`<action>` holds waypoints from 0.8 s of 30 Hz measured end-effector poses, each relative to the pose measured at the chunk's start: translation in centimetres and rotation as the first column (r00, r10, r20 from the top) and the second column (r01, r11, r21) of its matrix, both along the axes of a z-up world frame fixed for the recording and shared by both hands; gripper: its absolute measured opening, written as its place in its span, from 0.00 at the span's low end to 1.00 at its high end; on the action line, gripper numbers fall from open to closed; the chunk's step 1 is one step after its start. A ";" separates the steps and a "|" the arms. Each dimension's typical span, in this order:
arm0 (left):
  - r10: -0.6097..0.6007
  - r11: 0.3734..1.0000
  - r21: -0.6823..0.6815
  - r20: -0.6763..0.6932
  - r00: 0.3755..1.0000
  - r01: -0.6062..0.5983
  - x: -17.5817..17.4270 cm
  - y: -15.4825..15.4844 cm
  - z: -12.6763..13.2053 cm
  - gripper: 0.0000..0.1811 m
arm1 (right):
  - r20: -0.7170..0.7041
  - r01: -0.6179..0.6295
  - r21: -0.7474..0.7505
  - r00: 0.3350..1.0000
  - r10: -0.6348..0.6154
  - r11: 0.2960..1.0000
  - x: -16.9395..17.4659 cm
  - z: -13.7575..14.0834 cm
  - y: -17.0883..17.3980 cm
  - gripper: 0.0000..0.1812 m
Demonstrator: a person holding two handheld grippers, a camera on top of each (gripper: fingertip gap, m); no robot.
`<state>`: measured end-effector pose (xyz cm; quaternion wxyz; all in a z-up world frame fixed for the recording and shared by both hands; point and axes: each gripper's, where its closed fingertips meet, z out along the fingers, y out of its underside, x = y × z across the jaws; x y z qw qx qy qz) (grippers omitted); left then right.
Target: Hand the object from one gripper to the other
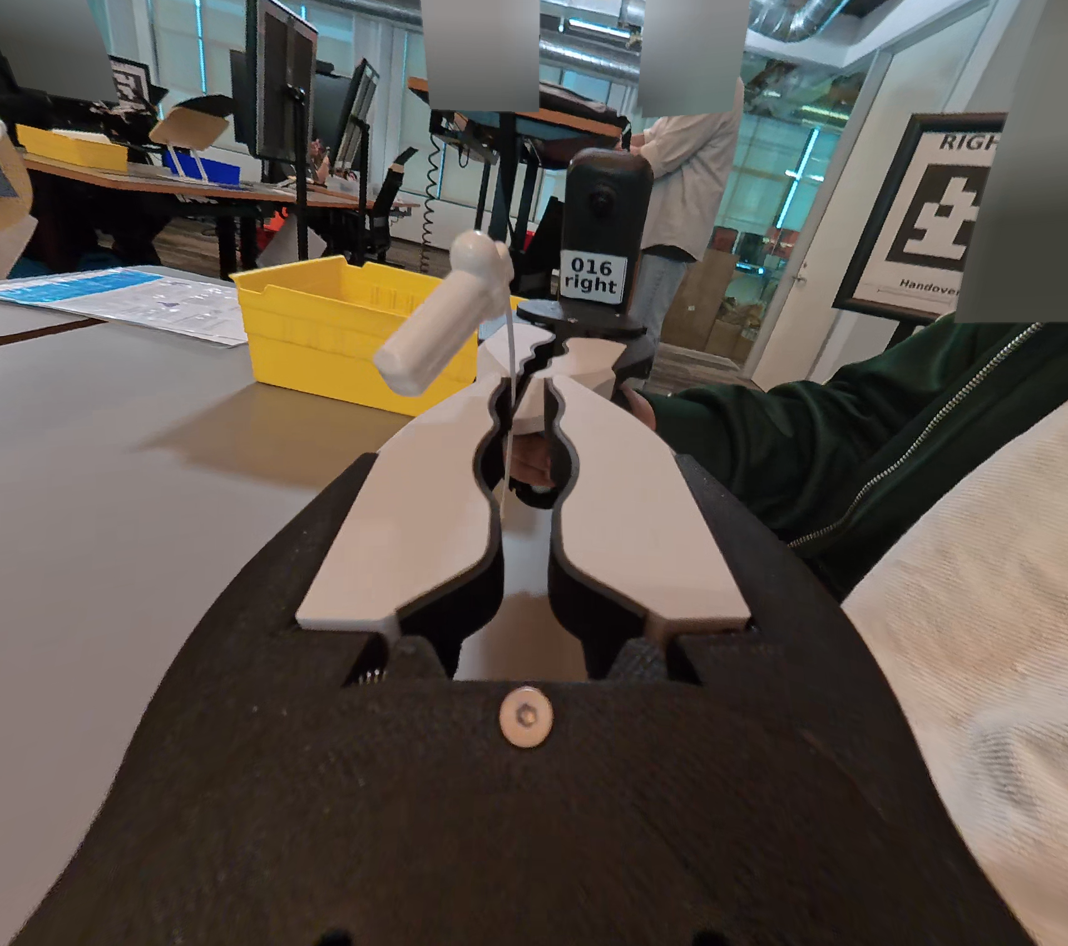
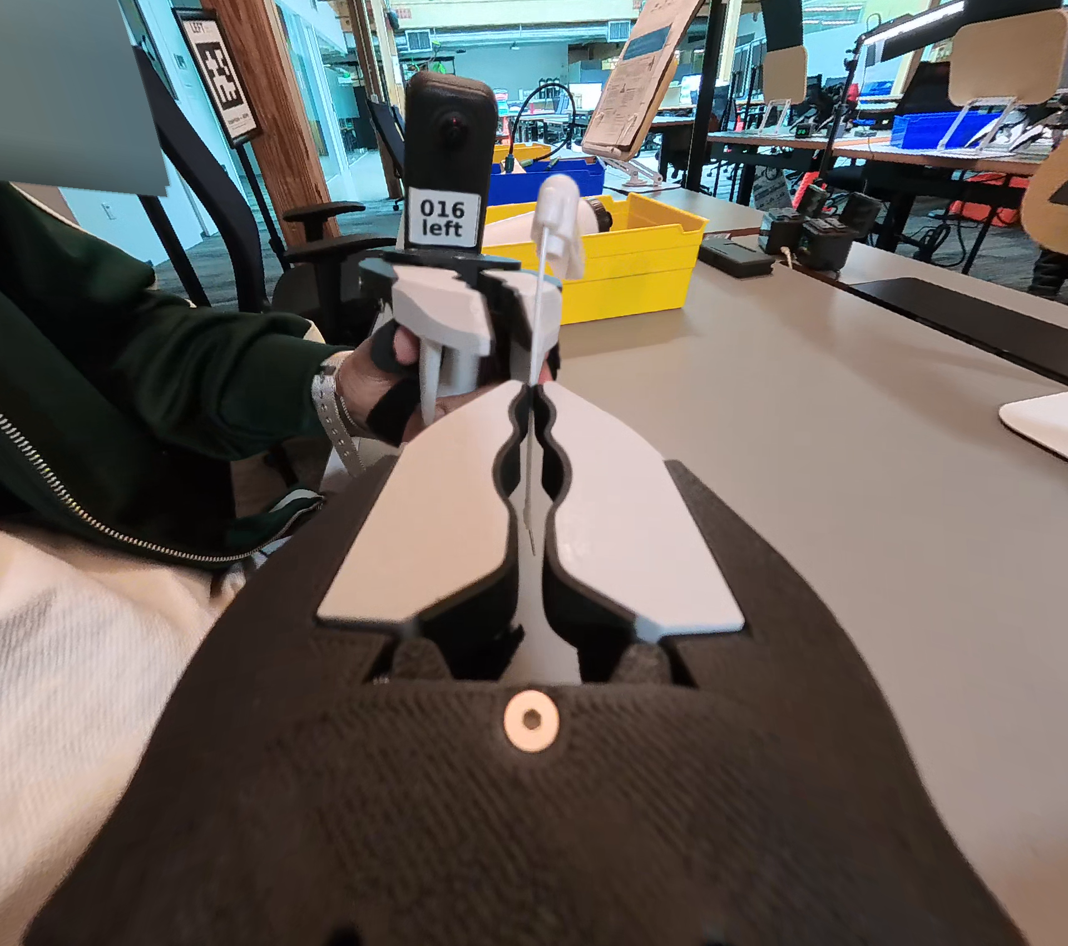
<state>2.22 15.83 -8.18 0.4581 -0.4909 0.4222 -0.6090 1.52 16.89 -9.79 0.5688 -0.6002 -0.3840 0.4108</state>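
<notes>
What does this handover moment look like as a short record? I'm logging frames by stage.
object: white applicator with a thin stem, head up, held above the table
right gripper: tips pinched on the stem
left gripper: tips slightly apart, wider than the stem between them
grippers: facing each other, tips close
background: yellow bin on the table behind them
stage: object apparently carried by the right gripper alone
</notes>
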 end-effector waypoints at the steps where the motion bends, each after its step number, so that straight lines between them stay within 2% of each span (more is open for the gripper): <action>1: 0.004 1.000 -0.009 0.013 1.000 -0.004 -0.1 0.1 0.2 0.06 | 0.004 -0.004 0.000 1.000 0.004 1.000 -0.1 -0.1 -0.1 0.01; 5: 0.015 0.998 -0.064 0.083 0.996 -0.010 -0.7 0.6 1.2 0.06 | -0.002 -0.023 -0.013 1.000 0.023 1.000 -0.6 -0.3 -0.3 0.01; 8: -0.015 0.989 -0.147 0.122 0.992 0.033 -0.7 0.9 1.3 0.09 | -0.041 -0.045 -0.036 0.998 0.044 0.998 -1.0 -0.1 -0.6 0.01; 13: -0.091 0.968 -0.211 0.217 0.972 0.138 -1.3 0.5 2.2 0.04 | -0.090 -0.071 -0.057 0.994 0.066 0.996 -1.5 0.2 -0.9 0.01; 15: -0.109 0.966 -0.206 0.224 0.968 0.156 -1.5 0.3 2.5 0.00 | -0.093 -0.073 -0.064 0.993 0.067 0.995 -1.5 0.1 -0.8 0.01; 19: -0.141 0.959 -0.215 0.213 0.967 0.187 -1.2 -0.1 2.4 0.03 | -0.093 -0.089 -0.079 0.992 0.081 0.993 -1.8 -0.2 -1.0 0.01; 24: -0.128 0.961 -0.219 0.178 0.976 0.166 -0.8 0.0 1.6 0.04 | -0.090 -0.097 -0.062 0.992 0.091 0.993 -1.9 0.0 -1.2 0.01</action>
